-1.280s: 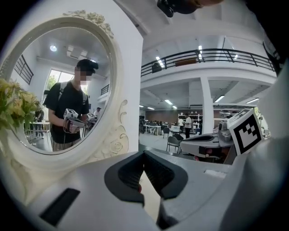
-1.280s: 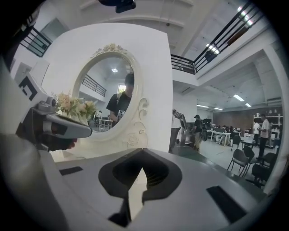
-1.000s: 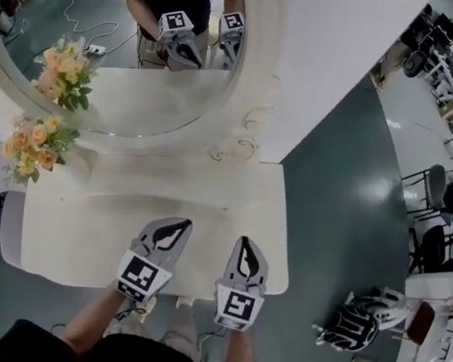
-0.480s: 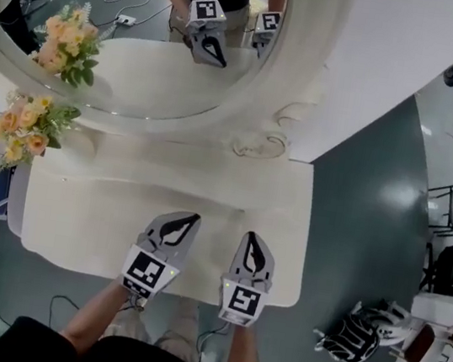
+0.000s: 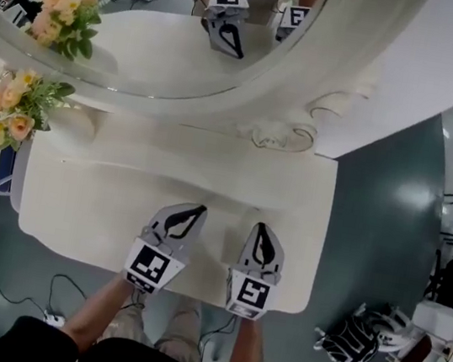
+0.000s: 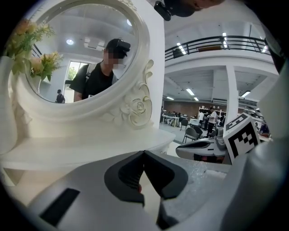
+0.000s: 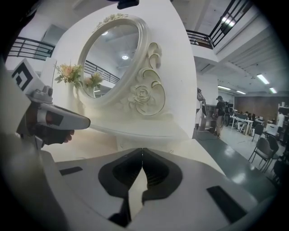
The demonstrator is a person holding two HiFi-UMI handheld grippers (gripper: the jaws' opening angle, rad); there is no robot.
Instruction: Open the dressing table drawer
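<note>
Now both grippers are sitting lower than a second ago, and the tabletop is filling more of the head view, with the mirror sliding towards the top edge. The left gripper (image 5: 199, 209) is keeping its jaws pressed together on nothing, and so is the right gripper (image 5: 259, 225); each gripper view is showing the dark pads meeting at the tip. They are hanging side by side, a little apart, over the front half of the cream dressing table (image 5: 104, 199), with their marker cubes just inside its curved front edge. The drawer is lying out of sight beneath that edge, its front showing in no view. Ahead of the jaws bare tabletop is running back to the base of the oval mirror (image 5: 162, 46). To the right the table is ending at a rounded edge over grey-green floor (image 5: 381, 226), where a black-and-white object (image 5: 348, 340) is lying well apart. A peach bouquet (image 5: 11, 112) is standing at the left rear corner; what is holding it I cannot tell.
</note>
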